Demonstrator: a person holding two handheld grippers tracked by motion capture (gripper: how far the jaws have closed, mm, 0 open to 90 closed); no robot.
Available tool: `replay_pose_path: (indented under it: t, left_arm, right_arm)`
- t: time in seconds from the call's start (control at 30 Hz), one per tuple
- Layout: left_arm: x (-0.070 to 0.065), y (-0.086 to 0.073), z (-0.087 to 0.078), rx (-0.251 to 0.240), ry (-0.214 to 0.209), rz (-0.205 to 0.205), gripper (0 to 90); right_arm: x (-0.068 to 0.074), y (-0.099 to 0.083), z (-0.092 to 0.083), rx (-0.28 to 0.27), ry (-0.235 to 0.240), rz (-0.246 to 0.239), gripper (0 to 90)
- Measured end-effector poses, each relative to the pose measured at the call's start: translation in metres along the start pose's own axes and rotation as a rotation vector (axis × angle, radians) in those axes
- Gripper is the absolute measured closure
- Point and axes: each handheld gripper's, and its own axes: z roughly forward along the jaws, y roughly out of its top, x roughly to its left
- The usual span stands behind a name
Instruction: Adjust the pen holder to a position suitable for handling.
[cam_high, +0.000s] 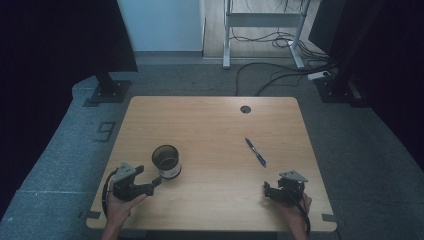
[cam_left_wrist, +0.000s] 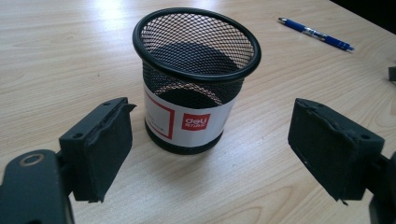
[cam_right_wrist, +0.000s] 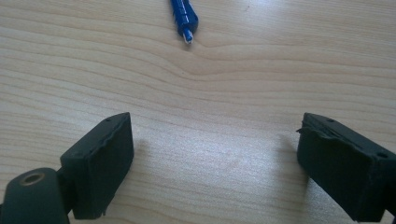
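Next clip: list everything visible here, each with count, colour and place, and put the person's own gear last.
Table: one, light wood, centre of the high view.
Cable hole: one, dark, near the table's far edge.
Mesh cup: one, black with a white and red label, upright, table's left side, empty.
Pen: one, blue, lying right of centre.
Desk frame: one, white, on the floor beyond.
Cables: several, black, on the floor.
Left gripper: black, open, facing the cup.
Right gripper: black, open, near the pen.

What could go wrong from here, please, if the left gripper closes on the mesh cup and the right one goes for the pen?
The mesh cup is empty and likely light, so the open left gripper might tip or slide it. The pen lies flat on the table, so the open right gripper may roll it away.
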Motion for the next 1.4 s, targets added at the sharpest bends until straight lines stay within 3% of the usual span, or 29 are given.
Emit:
replay_pose_path:
  t: [0.57,0.77,1.13,1.3,1.4]
  left_arm:
    - [0.008,0.003,0.020,0.032,0.032,-0.007,7.1]
    - [0.011,0.006,0.031,0.047,0.066,-0.001,4.6]
    - [0.003,0.008,0.047,0.064,0.079,0.023,3.3]
    - [0.008,0.010,0.056,0.070,0.077,0.004,1.6]
    - [0.006,0.012,0.060,0.069,0.083,0.015,2.0]
  right_arm:
    - [0.000,0.000,0.000,-0.001,-0.003,0.003,10.5]
    - [0.000,0.000,0.000,0.000,-0.011,0.012,10.8]
    - [-0.001,0.000,0.000,0.000,-0.011,0.012,10.7]
    - [-0.001,0.001,0.000,-0.001,-0.008,0.011,10.6]
    - [-0.001,0.001,0.000,-0.001,-0.008,0.011,10.7]
